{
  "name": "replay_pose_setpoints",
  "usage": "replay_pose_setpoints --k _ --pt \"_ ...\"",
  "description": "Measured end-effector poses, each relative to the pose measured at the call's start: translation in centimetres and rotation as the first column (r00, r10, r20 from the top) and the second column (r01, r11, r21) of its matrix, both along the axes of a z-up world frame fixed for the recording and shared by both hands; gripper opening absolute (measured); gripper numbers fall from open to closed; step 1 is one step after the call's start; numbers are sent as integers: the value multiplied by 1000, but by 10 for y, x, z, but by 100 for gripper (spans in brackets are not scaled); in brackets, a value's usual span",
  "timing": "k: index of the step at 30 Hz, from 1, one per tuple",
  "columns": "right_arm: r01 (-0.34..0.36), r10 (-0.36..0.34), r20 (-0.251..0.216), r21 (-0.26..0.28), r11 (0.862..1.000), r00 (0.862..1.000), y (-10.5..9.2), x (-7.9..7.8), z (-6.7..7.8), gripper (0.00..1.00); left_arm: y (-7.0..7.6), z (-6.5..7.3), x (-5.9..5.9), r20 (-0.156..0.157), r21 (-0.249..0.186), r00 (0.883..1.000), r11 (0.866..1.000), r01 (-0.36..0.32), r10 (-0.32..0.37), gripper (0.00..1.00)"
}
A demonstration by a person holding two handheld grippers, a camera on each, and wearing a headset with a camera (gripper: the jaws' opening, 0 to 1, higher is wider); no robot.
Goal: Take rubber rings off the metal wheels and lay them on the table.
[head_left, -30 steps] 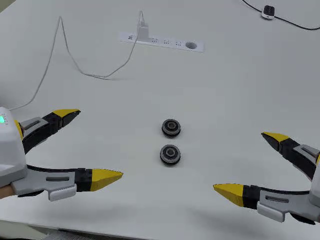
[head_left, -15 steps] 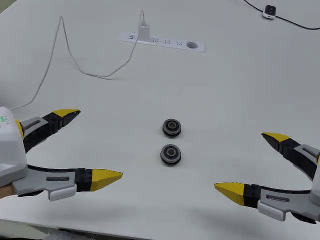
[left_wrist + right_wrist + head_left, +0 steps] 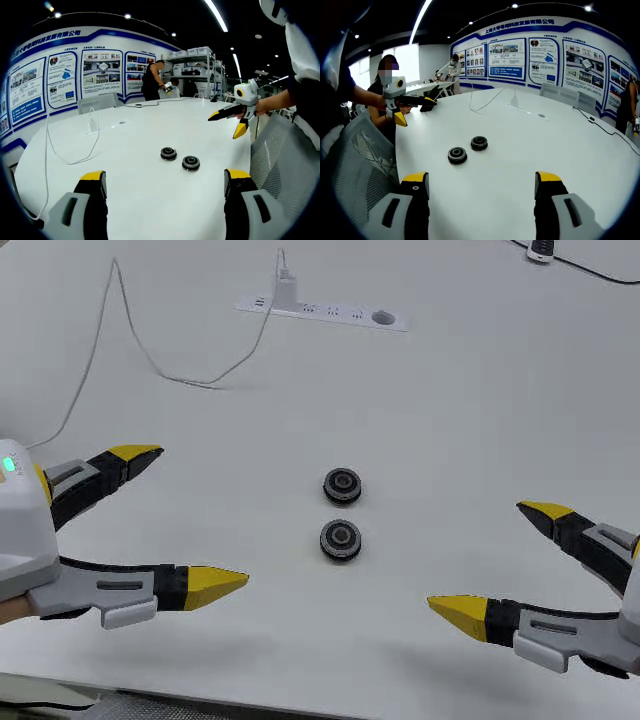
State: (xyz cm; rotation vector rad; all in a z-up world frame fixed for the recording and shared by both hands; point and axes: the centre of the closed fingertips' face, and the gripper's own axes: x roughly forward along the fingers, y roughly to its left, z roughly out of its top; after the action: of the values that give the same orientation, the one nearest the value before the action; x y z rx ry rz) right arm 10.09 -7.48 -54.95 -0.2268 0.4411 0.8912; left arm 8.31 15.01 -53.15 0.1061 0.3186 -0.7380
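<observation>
While the upper wheel (image 3: 342, 485) and lower wheel (image 3: 340, 539) sit mid-frame on the table (image 3: 450, 420), rubber rings (image 3: 325, 540) on, you hold left gripper (image 3: 200, 515) lower left, right gripper (image 3: 475, 554) lower right. Both sets of jaws spread, empty, flanking the pair, probably to close in from either side.

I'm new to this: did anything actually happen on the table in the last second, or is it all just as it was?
Nothing in the work has visibly changed. The whole picture slid slightly, which is the headset camera moving. The left gripper and right gripper stay open and empty on either side, and the far wheel and near wheel lie untouched, close together on the table.
</observation>
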Motion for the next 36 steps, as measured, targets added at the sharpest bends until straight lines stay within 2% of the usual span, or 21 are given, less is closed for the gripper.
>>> replay_pose_setpoints --k 6,8,23,29,33,36 --pt "-4 4 -8 6 1000 1000 1 1 -2 87 -3 3 3 15 5 1000 1000 5 -5 97" --pt "-2 2 -8 7 1000 1000 1 1 -2 87 -4 6 5 33 9 999 1000 8 -8 96" --pt "4 -3 -35 16 1000 999 0 2 -12 86 -33 1 14 7 0 997 997 83 -83 88" --pt "1 0 -47 24 1000 999 3 1 -16 83 -47 1 21 13 -1 993 993 117 -117 83" --pt "3 0 -58 39 999 998 7 -1 -17 82 -56 0 26 11 -8 991 991 133 -133 80" --pt "3 1 -66 57 998 998 11 -3 -16 80 -65 -6 27 5 7 987 987 163 -163 77"
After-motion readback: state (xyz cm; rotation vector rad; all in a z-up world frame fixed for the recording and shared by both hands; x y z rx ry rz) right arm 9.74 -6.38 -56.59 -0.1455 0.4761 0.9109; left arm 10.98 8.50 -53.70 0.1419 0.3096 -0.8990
